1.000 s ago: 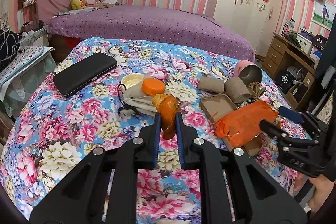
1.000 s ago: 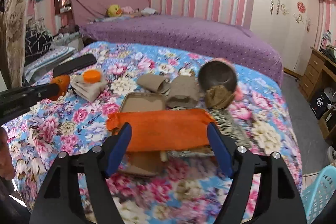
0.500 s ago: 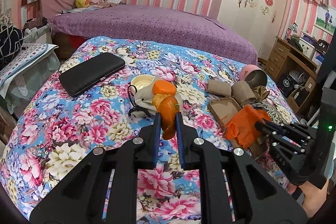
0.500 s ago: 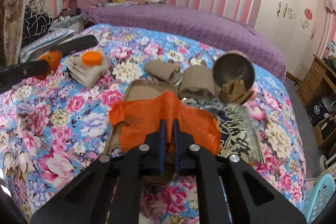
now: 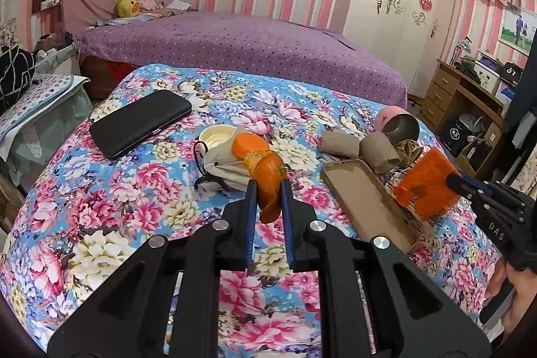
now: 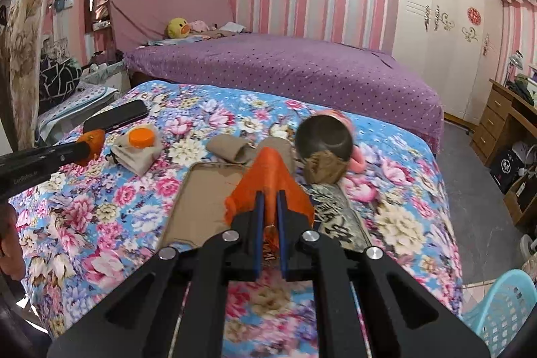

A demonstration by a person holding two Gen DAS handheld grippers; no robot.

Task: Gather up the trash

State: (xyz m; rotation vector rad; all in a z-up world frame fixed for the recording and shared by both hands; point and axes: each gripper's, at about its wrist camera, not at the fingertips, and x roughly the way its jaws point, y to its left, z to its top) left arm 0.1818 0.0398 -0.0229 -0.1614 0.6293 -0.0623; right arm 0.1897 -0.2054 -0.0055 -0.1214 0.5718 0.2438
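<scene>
While left tongs [image 5: 268,187] pinch orange peel [image 5: 267,180], right tongs [image 6: 268,200] clamp orange wrapper [image 6: 268,180].

Orange peel [image 5: 268,182], orange wrapper [image 6: 268,180], prob. plastic; floral blue-pink bedspread [image 5: 100,207]

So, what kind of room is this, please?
Most likely a home bedroom. A bed with a purple dotted cover stands by the striped wall, a white wardrobe fills the right side, and a yellow duck plush toy lies near the headboard.
</scene>
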